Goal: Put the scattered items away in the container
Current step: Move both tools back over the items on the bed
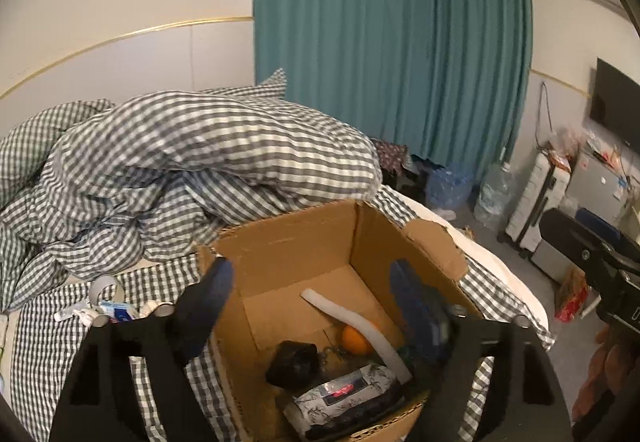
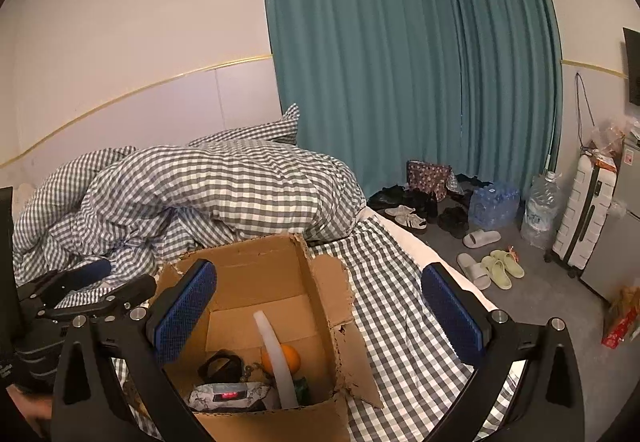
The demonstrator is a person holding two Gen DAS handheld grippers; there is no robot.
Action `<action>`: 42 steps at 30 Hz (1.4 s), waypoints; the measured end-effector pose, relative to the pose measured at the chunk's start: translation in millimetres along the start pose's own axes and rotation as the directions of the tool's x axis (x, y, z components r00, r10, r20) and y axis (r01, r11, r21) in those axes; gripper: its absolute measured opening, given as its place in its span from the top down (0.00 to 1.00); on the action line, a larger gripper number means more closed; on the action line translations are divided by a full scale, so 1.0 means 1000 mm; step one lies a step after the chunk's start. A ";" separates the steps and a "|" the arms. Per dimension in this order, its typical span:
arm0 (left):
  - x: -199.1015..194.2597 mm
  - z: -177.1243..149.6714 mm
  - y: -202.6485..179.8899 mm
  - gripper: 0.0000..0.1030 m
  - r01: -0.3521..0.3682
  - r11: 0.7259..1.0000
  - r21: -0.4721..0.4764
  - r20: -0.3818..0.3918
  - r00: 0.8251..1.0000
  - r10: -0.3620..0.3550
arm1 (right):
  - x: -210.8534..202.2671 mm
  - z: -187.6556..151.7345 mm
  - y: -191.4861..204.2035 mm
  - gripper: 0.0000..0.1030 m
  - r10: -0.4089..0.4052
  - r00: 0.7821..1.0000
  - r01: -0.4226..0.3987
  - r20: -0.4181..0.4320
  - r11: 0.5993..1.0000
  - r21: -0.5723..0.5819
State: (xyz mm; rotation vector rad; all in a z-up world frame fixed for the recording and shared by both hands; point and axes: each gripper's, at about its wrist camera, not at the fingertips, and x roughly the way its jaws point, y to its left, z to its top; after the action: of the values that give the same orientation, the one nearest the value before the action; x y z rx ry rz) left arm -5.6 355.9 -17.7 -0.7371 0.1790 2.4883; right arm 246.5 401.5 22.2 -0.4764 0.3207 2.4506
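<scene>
A cardboard box (image 1: 288, 242) sits open on the bed (image 2: 392, 282), on a grey-and-white checked sheet, with a heap of checked duvet (image 1: 208, 146) bunched up just beyond its far side. Inside the box lie an orange (image 1: 354, 340), a bent white foam tube (image 1: 360, 322) resting across it, a black lumpy object (image 1: 294, 362) and, nearest, a patterned tissue pack (image 1: 344, 394).

The left hand-held gripper (image 1: 310, 292) hangs over the box's open top with its blue-padded jaws spread wide and nothing between them. The right hand-held gripper (image 2: 320, 306) is also spread wide and empty, its left pad over the box and its right pad out over the bare sheet to the right of the box.

Still loose on the bed to the left of the box are a roll of tape (image 1: 105, 286) and a small blue-and-white tube (image 1: 116, 312), close together.

On the floor to the right, slippers (image 2: 490, 268) and shoes lie scattered near a teal curtain (image 2: 400, 62), with a white suitcase (image 2: 586, 210) standing further right.
</scene>
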 end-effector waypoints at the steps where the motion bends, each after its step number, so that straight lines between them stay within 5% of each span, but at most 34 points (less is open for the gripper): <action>1: -0.002 0.001 0.003 0.13 -0.009 1.000 -0.005 0.003 1.000 0.009 | -0.001 0.001 0.003 0.00 0.002 1.000 -0.002 0.000 1.000 -0.003; 18: -0.056 -0.004 0.108 0.00 -0.119 0.984 -0.130 0.063 0.990 0.128 | -0.005 0.013 0.102 0.00 0.095 0.995 -0.094 0.007 0.990 -0.105; 33: -0.103 -0.039 0.252 0.00 -0.288 0.908 -0.304 -0.002 0.954 0.301 | 0.013 0.001 0.220 0.00 0.221 0.975 -0.224 -0.040 0.947 -0.229; 42: -0.119 -0.061 0.304 0.00 -0.368 0.876 -0.312 -0.022 0.925 0.380 | 0.044 -0.020 0.281 0.00 0.279 0.953 -0.302 -0.120 0.917 -0.262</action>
State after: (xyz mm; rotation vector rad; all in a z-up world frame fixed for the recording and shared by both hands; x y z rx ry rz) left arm -53.5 27.1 -12.2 -0.8443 -0.1021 2.9440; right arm 47.3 198.3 18.0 -0.6914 0.0817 2.7895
